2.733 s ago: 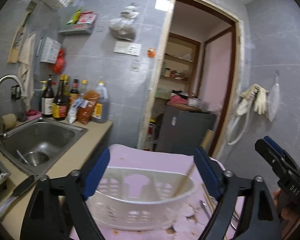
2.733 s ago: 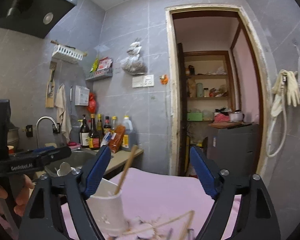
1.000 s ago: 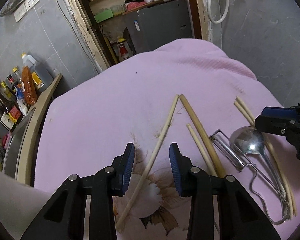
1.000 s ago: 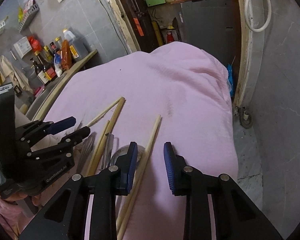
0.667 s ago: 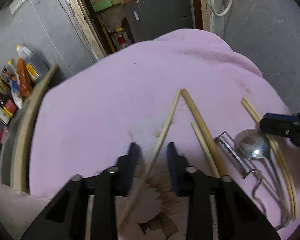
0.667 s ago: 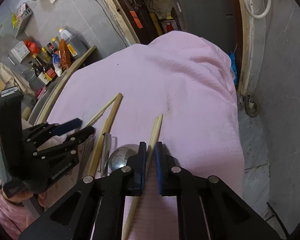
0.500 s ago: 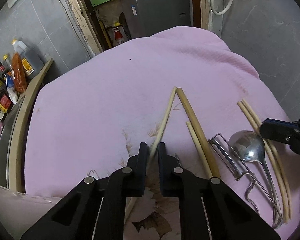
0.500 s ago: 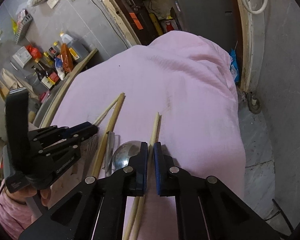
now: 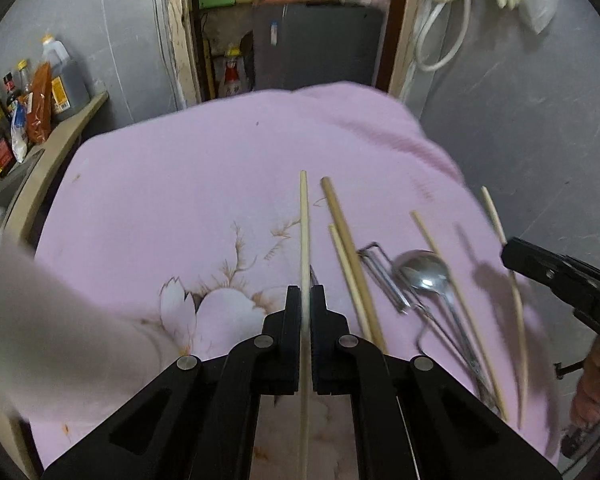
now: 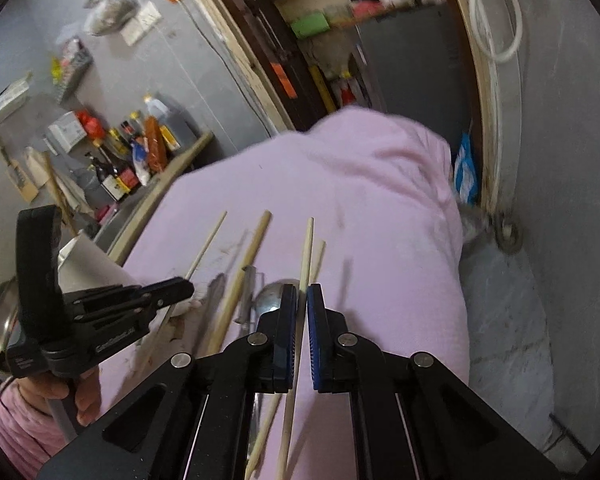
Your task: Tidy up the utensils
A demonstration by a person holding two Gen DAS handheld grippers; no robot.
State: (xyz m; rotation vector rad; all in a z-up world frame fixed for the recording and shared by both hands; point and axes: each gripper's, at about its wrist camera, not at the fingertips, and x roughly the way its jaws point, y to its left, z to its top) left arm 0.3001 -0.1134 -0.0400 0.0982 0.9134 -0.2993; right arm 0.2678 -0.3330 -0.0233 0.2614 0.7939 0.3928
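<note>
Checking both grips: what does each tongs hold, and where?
Left tongs: a chopstick, gripped near mid-length. Right tongs: another chopstick, also near mid-length.

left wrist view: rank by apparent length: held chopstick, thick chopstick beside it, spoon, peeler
1. held chopstick, nearest the camera, so its lead is unsure
2. thick chopstick
3. spoon
4. peeler, close to the spoon; handles overlap, so that order is unsure

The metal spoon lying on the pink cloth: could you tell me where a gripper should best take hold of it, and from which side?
Probably the spoon is best taken on its thin handle, just behind the bowl, coming from above with the jaws across the handle. The bowl is round and wide; the handle lies flat between a peeler and a chopstick, so side access looks tight.
</note>
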